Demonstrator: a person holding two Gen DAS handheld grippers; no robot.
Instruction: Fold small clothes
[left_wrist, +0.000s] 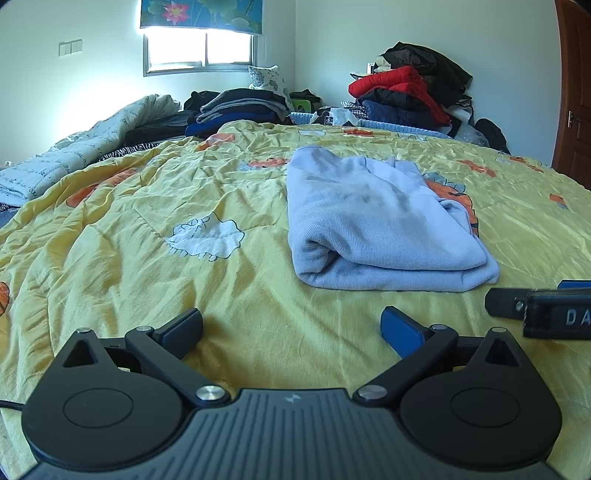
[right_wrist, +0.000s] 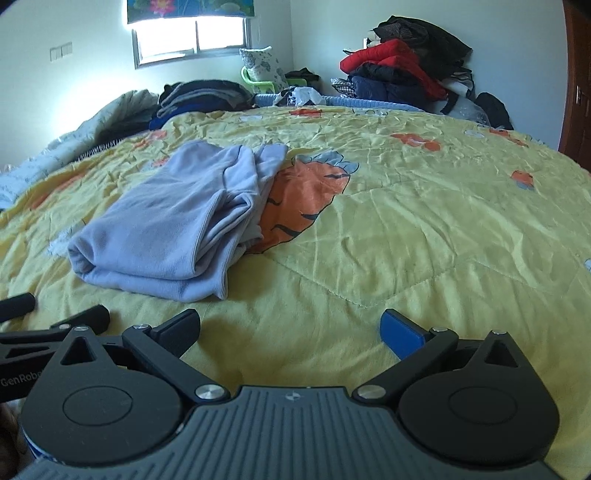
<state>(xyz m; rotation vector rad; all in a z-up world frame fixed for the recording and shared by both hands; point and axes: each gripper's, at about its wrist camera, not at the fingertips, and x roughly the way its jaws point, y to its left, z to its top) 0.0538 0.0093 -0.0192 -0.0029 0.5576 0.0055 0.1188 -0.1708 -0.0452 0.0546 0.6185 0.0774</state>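
A pale blue garment (left_wrist: 373, 221) lies folded into a thick rectangle on the yellow quilt (left_wrist: 147, 229); in the right wrist view the garment (right_wrist: 170, 229) sits left of centre, partly over an orange carrot print. My left gripper (left_wrist: 291, 328) is open over bare quilt, short of the garment's near edge. Open too is my right gripper (right_wrist: 291, 328), nothing between its fingers, with the garment ahead and to its left. The right gripper's black body shows at the right edge of the left wrist view, and the left gripper's fingers (right_wrist: 85, 317) appear at the lower left of the right wrist view.
Stacks of folded dark clothes (left_wrist: 236, 110) and a light quilted blanket (left_wrist: 74, 155) lie at the far left of the bed. A tall heap with a red jacket (left_wrist: 402, 92) stands in the far right corner. A brown door (left_wrist: 576, 96) is at the right edge.
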